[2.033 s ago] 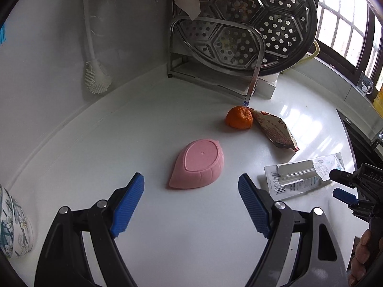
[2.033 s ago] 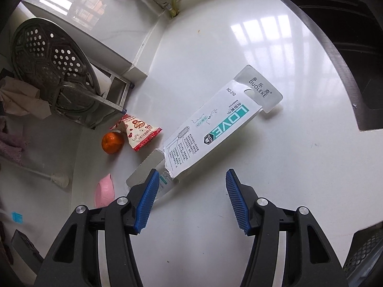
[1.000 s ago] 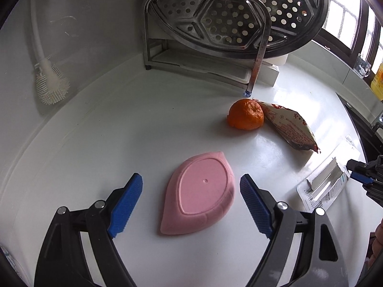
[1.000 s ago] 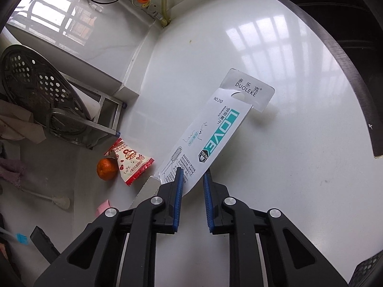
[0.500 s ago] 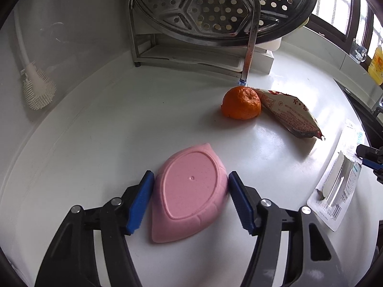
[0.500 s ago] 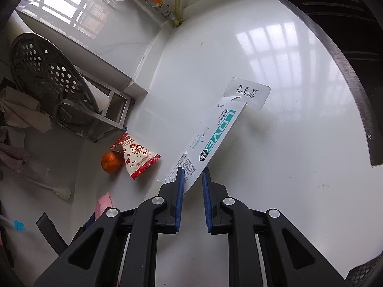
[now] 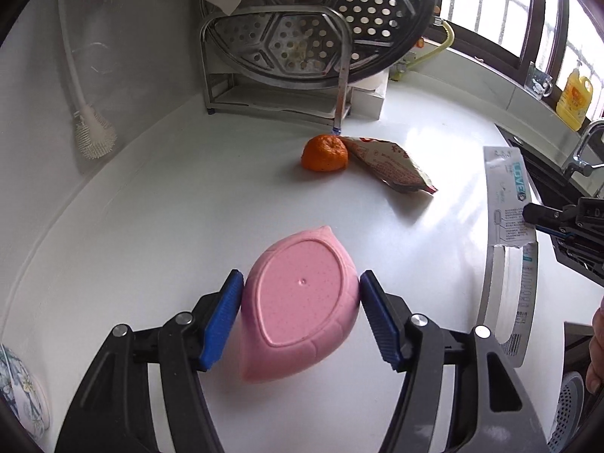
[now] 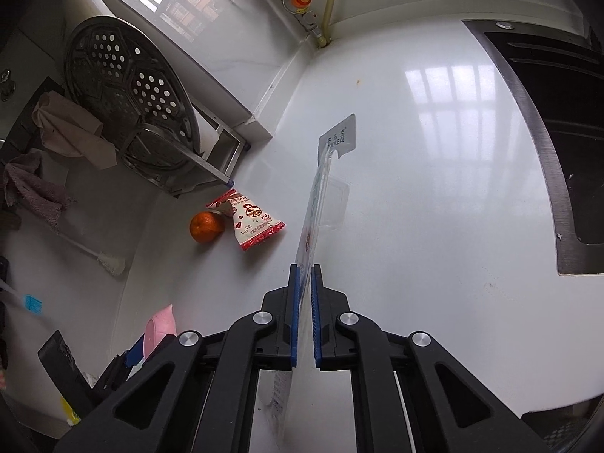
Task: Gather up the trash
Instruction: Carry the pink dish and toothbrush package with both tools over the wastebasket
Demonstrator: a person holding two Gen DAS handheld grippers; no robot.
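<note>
Two grippers, both loaded: my left gripper (image 7: 300, 311) clamps the pink leaf-shaped dish (image 7: 300, 307) by its sides, and my right gripper (image 8: 304, 315) pinches one empty toothbrush package (image 8: 321, 196), held edge-on above the counter (image 8: 434, 188). I judge this the pick-up step; next comes carrying both to a bin (none visible). Ahead of the left gripper lie one orange (image 7: 324, 153) and one snack wrapper (image 7: 389, 168), touching.

Between my blue finger pads (image 7: 222, 317): speckled pink leaf-shaped dish (image 7: 300, 304). Ahead: orange tangerine (image 7: 324, 153); red-and-white printed snack wrapper (image 7: 389, 166). My right pads grip white-and-teal toothbrush packaging (image 8: 315, 207).
</note>
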